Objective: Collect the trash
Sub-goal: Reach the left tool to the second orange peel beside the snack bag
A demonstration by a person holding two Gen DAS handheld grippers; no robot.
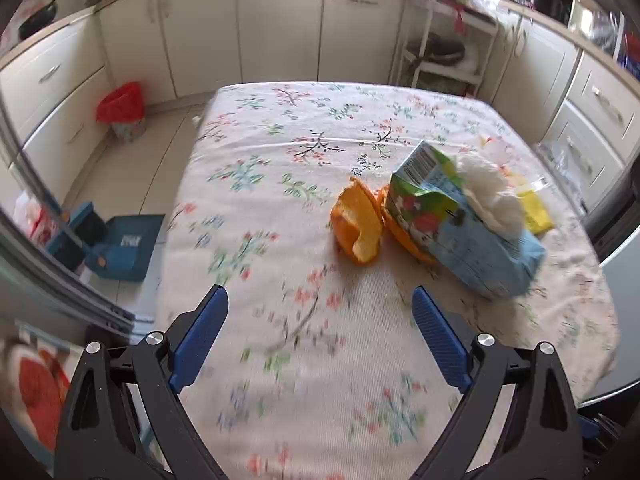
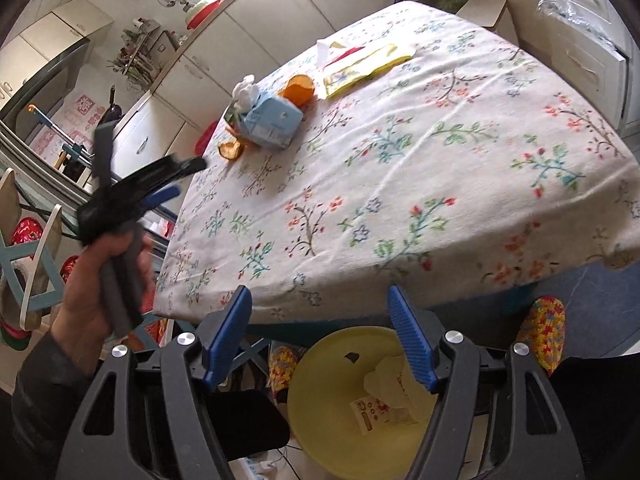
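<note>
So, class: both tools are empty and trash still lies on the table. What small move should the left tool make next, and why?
Probably ease the left tool forward toward the orange peel, the nearest scrap. Its jaws stand wide with nothing between them, and the peel lies apart from the crumpled carton, so it looks easiest to pick.

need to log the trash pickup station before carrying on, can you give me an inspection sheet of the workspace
surface: table under a white floral tablecloth, wrinkled.
job's things: orange peel pieces beside a crumpled blue-green carton stuffed with white tissue; round yellow plastic bin below the table edge, paper scraps inside.
clutter: flat yellow packet near the far edge.
grippers: left gripper open, empty, over the cloth; right gripper open, empty, above the bin.
cables: white power strip on the floor.
surroundings: cream kitchen cabinets, red-lined small bin.
</note>
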